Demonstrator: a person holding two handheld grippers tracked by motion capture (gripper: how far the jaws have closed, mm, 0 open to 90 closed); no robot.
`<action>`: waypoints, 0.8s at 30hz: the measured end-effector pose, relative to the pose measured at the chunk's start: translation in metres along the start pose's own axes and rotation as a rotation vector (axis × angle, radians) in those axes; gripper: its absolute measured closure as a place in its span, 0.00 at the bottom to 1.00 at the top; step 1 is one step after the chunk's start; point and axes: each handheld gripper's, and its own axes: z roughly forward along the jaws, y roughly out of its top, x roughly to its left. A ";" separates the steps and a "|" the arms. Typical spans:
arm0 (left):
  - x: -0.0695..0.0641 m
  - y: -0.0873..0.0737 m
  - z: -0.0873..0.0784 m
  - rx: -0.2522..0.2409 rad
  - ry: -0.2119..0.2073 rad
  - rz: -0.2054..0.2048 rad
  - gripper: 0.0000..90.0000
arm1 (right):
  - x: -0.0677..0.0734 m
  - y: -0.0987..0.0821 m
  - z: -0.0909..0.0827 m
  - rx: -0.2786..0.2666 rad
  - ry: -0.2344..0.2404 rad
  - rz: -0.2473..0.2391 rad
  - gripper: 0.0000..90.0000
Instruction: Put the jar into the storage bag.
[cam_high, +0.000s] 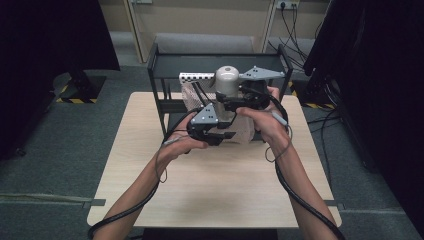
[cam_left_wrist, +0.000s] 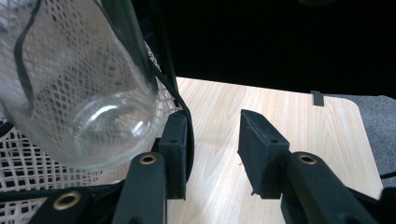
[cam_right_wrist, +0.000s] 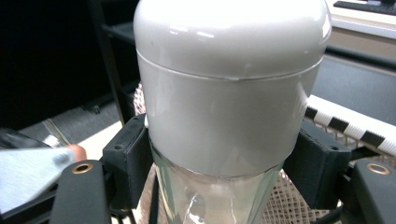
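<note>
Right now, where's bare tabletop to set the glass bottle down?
Free: the near half of the table, between the forearms and out to both side edges. Also the left strip beside the black rack. Crowded: the far middle, where the mesh bag, bottle and both grippers bunch.

bottle (cam_right_wrist: 219, 140): 1 | mesh bag (cam_left_wrist: 28, 154): 1 | rack (cam_high: 165, 65): 1 | table (cam_high: 210, 190): 1

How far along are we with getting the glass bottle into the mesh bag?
Done: the right hand-held gripper is shut on the clear glass bottle with the grey cap, lifted off the table. In hand: the bottle's base sits against the white mesh bag beside the left hand-held gripper. Left: whether the bag's mouth surrounds the bottle isn't clear; seating it fully seems to remain.
</note>
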 end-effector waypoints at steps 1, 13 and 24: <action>0.000 0.000 0.000 0.000 -0.001 -0.001 0.70 | 0.000 -0.001 0.002 0.007 -0.004 0.001 0.34; 0.002 0.000 0.000 -0.004 -0.018 -0.015 0.69 | -0.001 -0.016 0.023 0.118 -0.025 0.000 0.34; 0.002 0.001 0.001 0.002 -0.016 -0.014 0.69 | -0.003 -0.025 0.039 0.259 -0.023 -0.006 0.33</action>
